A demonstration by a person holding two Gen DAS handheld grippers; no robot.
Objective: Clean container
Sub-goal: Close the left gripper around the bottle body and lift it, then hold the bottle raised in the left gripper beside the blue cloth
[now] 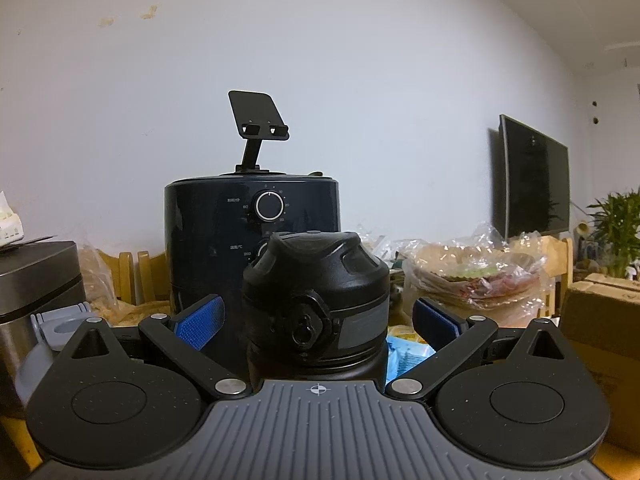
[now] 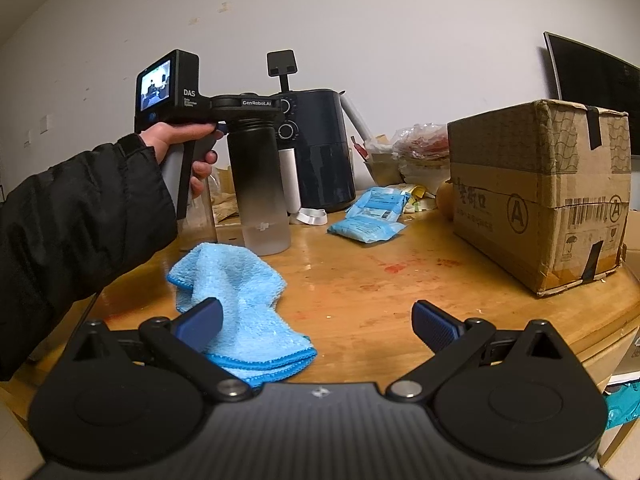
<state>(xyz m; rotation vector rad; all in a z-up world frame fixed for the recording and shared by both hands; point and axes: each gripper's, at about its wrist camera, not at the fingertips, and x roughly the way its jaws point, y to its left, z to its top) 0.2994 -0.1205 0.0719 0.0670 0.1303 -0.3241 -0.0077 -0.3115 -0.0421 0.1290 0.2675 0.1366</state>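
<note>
Right gripper [image 2: 316,322], jaws spread, hovers over one blue cloth [image 2: 240,300] on the tabletop [image 2: 400,292]. Behind the cloth stands one bottle [image 2: 260,184], left gripper [image 1: 316,320] jaws spread around its cap.

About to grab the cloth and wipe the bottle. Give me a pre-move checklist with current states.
1. Left tool straddles the bottle near its cap: ok.
2. Left tool clamped on it: not ok, gaps show beside both pads.
3. Bottle upright on the table: ok.
4. Right tool open and empty: ok.
5. Blue cloth centred between the right tool's fingers: not ok, it lies by the left finger.
6. Bottle lid sealed: cannot tell.
</note>
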